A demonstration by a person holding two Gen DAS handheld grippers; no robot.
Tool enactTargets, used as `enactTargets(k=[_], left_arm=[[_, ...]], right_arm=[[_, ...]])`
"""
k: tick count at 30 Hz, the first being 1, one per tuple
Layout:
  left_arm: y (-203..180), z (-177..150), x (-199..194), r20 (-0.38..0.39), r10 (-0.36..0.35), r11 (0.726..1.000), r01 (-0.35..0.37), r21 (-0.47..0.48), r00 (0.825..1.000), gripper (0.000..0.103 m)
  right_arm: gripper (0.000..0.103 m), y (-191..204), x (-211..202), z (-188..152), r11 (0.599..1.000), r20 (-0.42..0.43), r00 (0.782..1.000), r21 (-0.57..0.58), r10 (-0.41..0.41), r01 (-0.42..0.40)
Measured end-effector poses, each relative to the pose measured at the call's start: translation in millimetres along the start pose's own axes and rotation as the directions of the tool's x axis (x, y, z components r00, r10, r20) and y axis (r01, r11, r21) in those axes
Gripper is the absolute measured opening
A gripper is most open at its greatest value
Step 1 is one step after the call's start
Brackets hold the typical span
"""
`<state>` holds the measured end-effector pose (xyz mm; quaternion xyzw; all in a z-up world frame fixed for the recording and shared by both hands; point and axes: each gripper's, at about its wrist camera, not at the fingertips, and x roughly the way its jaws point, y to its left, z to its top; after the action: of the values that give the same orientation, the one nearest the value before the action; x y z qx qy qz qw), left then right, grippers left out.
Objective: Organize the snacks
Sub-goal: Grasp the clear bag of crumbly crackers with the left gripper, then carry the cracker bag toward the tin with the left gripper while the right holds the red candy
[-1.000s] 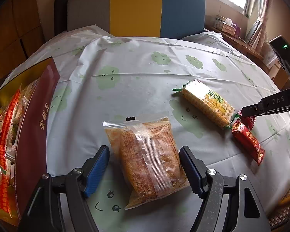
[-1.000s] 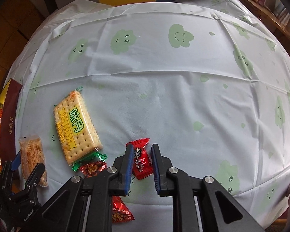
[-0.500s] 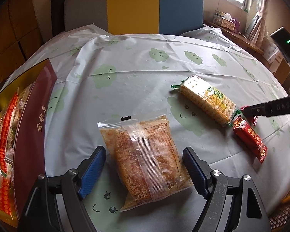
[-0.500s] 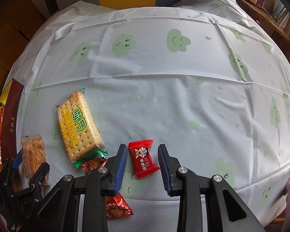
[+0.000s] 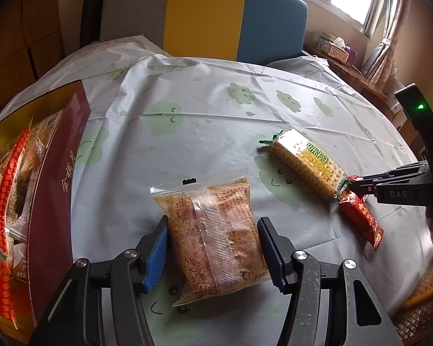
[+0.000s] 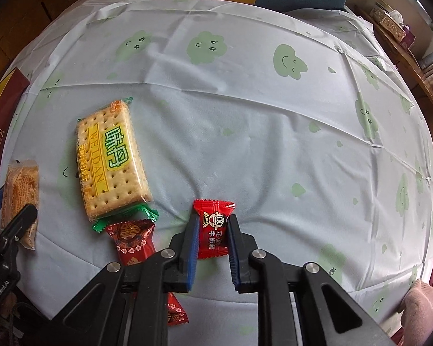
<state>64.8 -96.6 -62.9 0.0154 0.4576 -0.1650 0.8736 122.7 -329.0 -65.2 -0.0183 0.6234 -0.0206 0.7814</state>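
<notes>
Red candy with a cartoon face sits pinched between the right gripper, whose jaws were spread wide half a second ago. Left gripper has narrowed around the clear-wrapped orange cake, pads right at its edges (contact unclear). Just beyond: darker red packet, then cracker pack; maroon snack box far left

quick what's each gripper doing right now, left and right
Left gripper: open, fingers either side of the clear-wrapped orange snack pack, not clamped.
Right gripper: shut on the small red candy.
</notes>
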Motion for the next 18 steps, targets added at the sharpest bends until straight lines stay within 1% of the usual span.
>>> enactTargets(k=[4,7,10,14,18], left_arm=[[0,1,-8,0.004,0.013,1.000,-0.013,-0.001,1.000,0.060],[2,5,-18,0.018,0.057,0.998,-0.057,-0.004,0.998,0.060],[8,10,-32,0.035,0.083,0.996,-0.083,-0.012,0.996,0.060],[28,18,-61,0.086,0.097,0.994,-0.092,-0.064,0.992,0.060],[61,25,-88,0.151,0.139,0.984,-0.119,-0.133,0.979,0.060]], right_arm=[[0.018,11,3,-3,0.999,0.007,1.000,-0.028,-0.019,0.019],[0.019,14,6,-4,0.999,0.009,1.000,-0.029,-0.018,0.018],[0.018,23,14,-7,0.998,0.013,0.999,-0.046,-0.033,0.033],[0.018,27,14,-8,0.997,0.015,0.999,-0.061,-0.044,0.045],[0.018,30,13,-9,0.996,0.023,0.998,-0.070,-0.052,0.054]])
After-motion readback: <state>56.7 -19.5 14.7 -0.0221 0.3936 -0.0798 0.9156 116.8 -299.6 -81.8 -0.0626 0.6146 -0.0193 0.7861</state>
